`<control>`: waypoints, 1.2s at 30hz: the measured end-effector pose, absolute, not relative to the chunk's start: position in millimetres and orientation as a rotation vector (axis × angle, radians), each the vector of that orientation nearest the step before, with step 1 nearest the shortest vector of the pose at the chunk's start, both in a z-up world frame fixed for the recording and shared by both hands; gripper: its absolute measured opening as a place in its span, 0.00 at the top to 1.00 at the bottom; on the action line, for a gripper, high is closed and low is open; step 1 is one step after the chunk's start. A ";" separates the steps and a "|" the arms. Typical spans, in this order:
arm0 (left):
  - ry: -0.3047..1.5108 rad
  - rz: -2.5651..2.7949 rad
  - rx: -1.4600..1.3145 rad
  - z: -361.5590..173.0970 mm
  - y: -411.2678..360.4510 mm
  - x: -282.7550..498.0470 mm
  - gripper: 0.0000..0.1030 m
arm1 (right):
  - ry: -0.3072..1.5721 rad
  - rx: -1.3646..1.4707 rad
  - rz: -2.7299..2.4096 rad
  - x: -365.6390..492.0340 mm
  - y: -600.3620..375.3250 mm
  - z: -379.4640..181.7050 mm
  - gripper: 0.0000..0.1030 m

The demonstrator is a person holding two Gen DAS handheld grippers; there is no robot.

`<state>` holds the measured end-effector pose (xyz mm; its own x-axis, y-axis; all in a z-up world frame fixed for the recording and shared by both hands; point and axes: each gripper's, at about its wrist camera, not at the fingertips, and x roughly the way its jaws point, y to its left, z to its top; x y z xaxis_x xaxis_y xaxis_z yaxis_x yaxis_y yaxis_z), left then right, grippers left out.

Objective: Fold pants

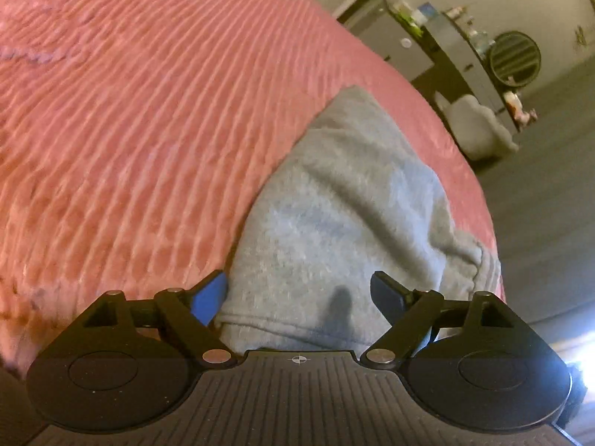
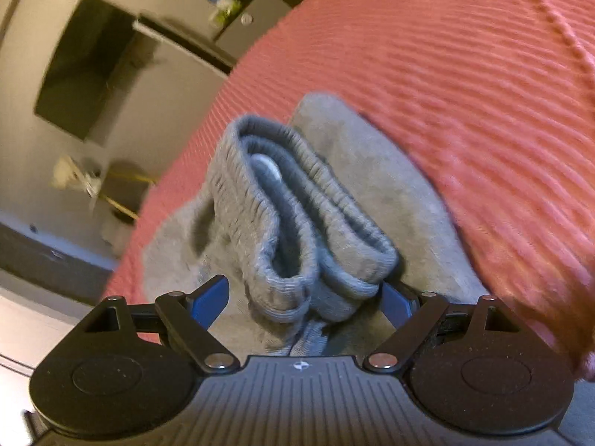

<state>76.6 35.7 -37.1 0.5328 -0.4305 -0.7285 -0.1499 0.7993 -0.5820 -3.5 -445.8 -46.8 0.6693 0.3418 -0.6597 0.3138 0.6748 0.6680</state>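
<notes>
Both tongs gape open, gripping nothing. The pink bed (image 1: pixel 130 130) carries the grey sweatpants (image 1: pixel 334 204), bunched near its edge. The right tongs (image 2: pixel 306 297) straddle the ribbed waistband (image 2: pixel 297 223); the left tongs (image 1: pixel 297 293) face smooth cloth.

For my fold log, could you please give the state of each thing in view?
Pants: folded into a bundle on the bed, waistband doubled on top.
Left tongs: open, over the grey cloth.
Right tongs: open, straddling the waistband end.
Bedspread: spread, rippled.
</notes>
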 end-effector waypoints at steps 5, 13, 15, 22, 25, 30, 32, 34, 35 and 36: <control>1.033 -0.175 -0.599 -40.9 19.6 77.0 0.14 | 0.868 0.753 -0.034 3.3 -426.4 -44.0 0.17; 1.040 -0.160 -0.638 -44.9 36.1 54.8 0.13 | 0.753 0.859 -0.009 -20.4 -434.0 -38.1 0.40; 1.052 -0.149 -0.628 -45.5 33.4 55.9 0.13 | 0.771 0.860 -0.003 -17.4 -432.9 -42.2 0.34; 1.073 -0.119 -0.578 -46.4 28.8 55.4 0.13 | 0.829 0.919 0.000 6.8 -436.2 -54.3 0.17; 1.071 -0.117 -0.552 -46.2 26.3 55.4 0.13 | 0.826 0.949 -0.009 7.1 -439.1 -56.9 0.18; 1.085 -0.118 -0.546 -48.9 26.6 56.5 0.12 | 0.809 0.924 -0.033 1.1 -440.5 -55.7 0.41; 1.084 -0.117 -0.549 -48.8 27.7 56.1 0.12 | 0.792 0.903 -0.036 -2.0 -437.8 -49.0 0.43; 1.081 -0.117 -0.548 -48.6 28.4 55.8 0.12 | 0.766 0.866 -0.034 -5.0 -433.3 -39.9 0.44; 1.082 -0.116 -0.547 -48.8 28.6 55.7 0.12 | 0.754 0.855 -0.034 -6.4 -431.4 -35.5 0.45; 1.082 -0.116 -0.549 -48.9 28.9 55.7 0.12 | 0.746 0.852 -0.034 -6.6 -431.1 -33.1 0.46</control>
